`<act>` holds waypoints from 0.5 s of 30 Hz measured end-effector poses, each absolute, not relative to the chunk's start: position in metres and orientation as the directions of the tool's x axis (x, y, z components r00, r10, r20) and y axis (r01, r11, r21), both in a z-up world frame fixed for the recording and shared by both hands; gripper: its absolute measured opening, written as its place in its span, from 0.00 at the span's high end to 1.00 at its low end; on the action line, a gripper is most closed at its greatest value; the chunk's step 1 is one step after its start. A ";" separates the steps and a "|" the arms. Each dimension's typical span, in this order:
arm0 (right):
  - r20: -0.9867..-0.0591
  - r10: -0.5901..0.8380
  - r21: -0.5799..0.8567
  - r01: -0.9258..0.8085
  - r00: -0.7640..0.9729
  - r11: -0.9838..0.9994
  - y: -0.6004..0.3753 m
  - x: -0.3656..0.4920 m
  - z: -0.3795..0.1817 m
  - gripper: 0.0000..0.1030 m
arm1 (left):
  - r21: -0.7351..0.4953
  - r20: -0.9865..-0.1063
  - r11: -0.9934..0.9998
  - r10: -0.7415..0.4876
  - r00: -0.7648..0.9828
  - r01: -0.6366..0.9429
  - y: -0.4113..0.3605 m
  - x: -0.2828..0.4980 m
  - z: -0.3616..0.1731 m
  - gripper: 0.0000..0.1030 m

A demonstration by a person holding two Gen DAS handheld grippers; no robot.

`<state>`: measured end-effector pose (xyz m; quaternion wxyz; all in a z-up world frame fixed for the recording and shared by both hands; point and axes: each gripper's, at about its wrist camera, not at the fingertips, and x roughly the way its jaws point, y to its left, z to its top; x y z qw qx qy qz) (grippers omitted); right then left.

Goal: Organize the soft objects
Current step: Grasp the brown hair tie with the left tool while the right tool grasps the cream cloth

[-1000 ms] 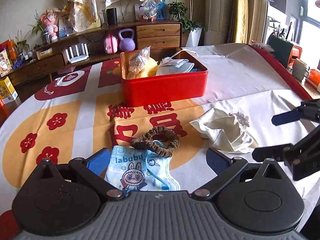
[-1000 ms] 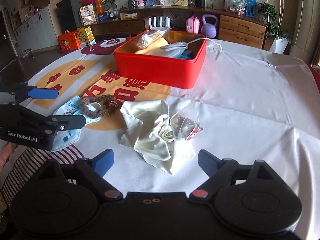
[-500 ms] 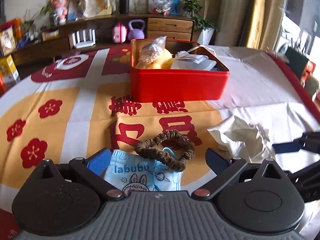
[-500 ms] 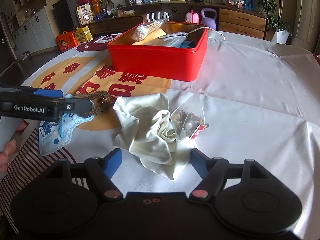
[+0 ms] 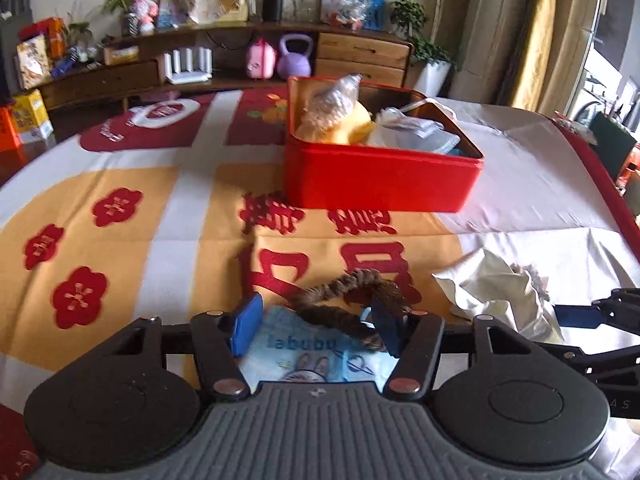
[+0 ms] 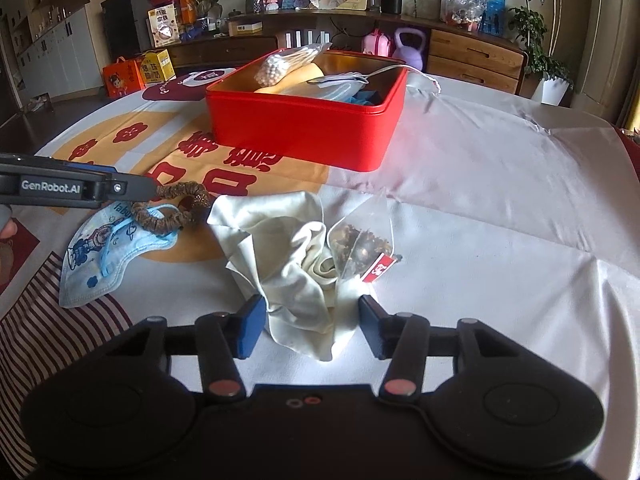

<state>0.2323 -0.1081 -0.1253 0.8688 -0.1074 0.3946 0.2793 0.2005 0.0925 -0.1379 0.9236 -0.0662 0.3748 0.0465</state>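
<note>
Inside red tin [image 6: 304, 128]: cotton-swab bag [image 6: 284, 65], yellow item [image 5: 352, 128], masks [image 6: 340, 84].

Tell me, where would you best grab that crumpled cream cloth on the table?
Probably at the bunched near end of the cream cloth, coming from above on the near side, where the folds stand up thick enough to pinch. That is where the right tool now straddles it. The far right edge looks poorer: a tea bag rests there.
</note>
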 end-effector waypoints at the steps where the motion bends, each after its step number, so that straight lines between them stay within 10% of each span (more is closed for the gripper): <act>1: -0.746 0.401 0.034 -0.570 0.533 0.821 -0.108 0.232 -0.125 0.50 | -0.086 -0.691 0.987 0.037 0.722 -0.133 0.092 0.197 -0.135 0.42; 15: -0.741 0.406 0.030 -0.577 0.536 0.816 -0.108 0.232 -0.126 0.50 | -0.264 -0.769 0.943 -0.079 0.635 -0.202 0.096 0.217 -0.142 0.58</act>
